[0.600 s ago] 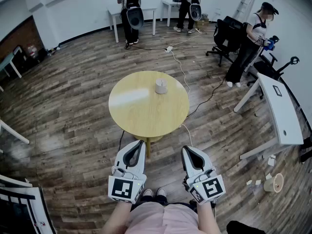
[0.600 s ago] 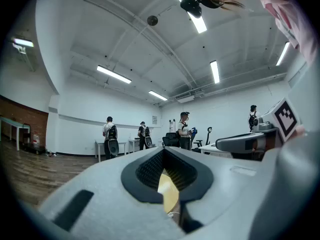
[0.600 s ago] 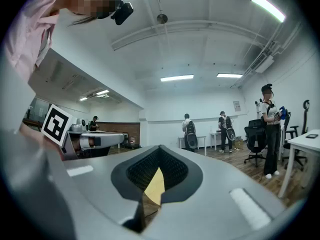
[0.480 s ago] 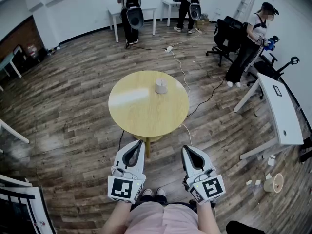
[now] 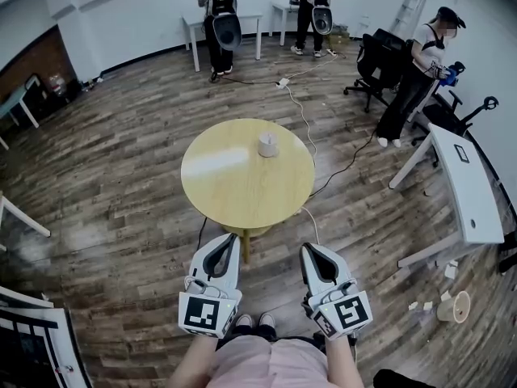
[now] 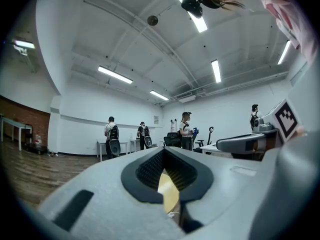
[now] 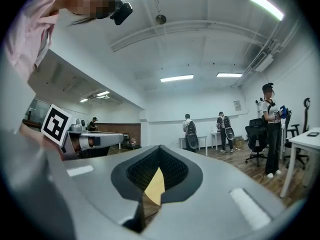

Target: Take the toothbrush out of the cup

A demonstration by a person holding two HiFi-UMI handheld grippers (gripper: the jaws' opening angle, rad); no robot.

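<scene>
A small white cup stands on the far part of the round yellow table. It is too small here to tell whether a toothbrush is in it. My left gripper and right gripper are held side by side close to my body, short of the table's near edge and pointing level toward it. Both are shut with nothing between the jaws. Only a sliver of the yellow table top shows through the shut jaws in the left gripper view, and another sliver in the right gripper view.
The table stands on a wooden floor, with a white cable trailing from it toward the back. A long white desk is at the right, black office chairs behind it, and several people stand at the back and right.
</scene>
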